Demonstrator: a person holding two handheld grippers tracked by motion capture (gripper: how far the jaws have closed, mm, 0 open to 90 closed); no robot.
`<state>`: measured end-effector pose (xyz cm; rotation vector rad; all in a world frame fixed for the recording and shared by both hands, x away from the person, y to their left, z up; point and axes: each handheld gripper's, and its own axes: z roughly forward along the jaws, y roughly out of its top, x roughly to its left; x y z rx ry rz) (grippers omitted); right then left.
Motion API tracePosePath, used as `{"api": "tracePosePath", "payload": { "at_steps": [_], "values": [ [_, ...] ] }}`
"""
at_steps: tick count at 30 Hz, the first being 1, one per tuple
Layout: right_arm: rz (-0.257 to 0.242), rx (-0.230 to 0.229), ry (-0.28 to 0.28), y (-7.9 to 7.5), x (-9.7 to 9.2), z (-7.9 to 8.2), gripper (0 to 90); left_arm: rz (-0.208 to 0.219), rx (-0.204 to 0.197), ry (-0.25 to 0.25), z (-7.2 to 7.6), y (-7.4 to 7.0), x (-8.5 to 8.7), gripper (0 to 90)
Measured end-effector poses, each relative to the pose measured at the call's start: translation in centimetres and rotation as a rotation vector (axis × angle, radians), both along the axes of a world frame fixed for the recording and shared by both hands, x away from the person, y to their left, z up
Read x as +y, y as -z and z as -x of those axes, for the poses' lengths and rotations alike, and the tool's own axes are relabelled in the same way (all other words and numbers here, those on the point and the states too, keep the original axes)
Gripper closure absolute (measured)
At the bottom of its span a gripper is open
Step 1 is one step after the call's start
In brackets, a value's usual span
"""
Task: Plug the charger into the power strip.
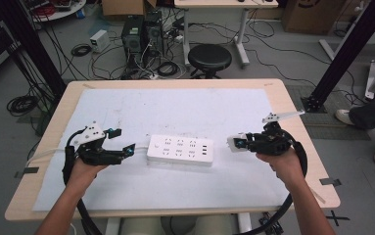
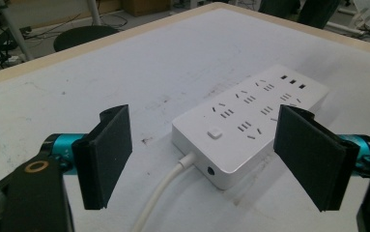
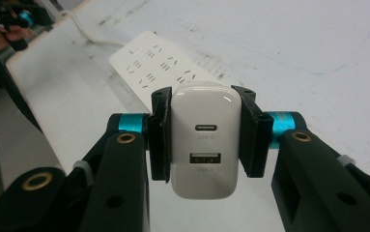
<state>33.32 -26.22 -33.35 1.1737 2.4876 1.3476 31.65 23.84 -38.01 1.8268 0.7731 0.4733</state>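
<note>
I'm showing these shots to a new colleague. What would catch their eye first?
Probably the white power strip lying mid-table on the pale mat, between the two handheld grippers. Next, the white USB charger clamped in the right gripper, while the left gripper stands open at the strip's cable end.

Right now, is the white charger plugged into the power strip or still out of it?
Out. The charger is clamped between the jaws of the right gripper, apart from the power strip, whose sockets are all empty.
</note>
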Motion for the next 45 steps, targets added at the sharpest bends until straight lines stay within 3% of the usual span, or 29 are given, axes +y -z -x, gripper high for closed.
{"api": "tracePosePath", "payload": {
  "at_steps": [9, 21, 24, 45],
  "values": [
    [0.108, -0.035, -0.051, -1.1, 1.6, -0.9, 63.6, 0.003, 0.000, -0.008, 0.1, 0.0, 0.4, 21.4],
    [0.171, -0.045, -0.106, -1.8, 3.3, -2.3, 63.6, 0.010, 0.001, -0.020, 0.2, 0.3, 1.1, 21.4],
    [0.213, -0.053, -0.149, -2.1, 4.7, -3.2, 63.6, 0.008, -0.003, -0.025, 0.3, 0.3, 1.2, 21.4],
    [0.290, -0.033, -0.276, -1.8, 8.7, -6.5, 63.6, 0.002, 0.006, -0.045, 0.6, 0.9, 1.9, 21.4]
  ]
}}
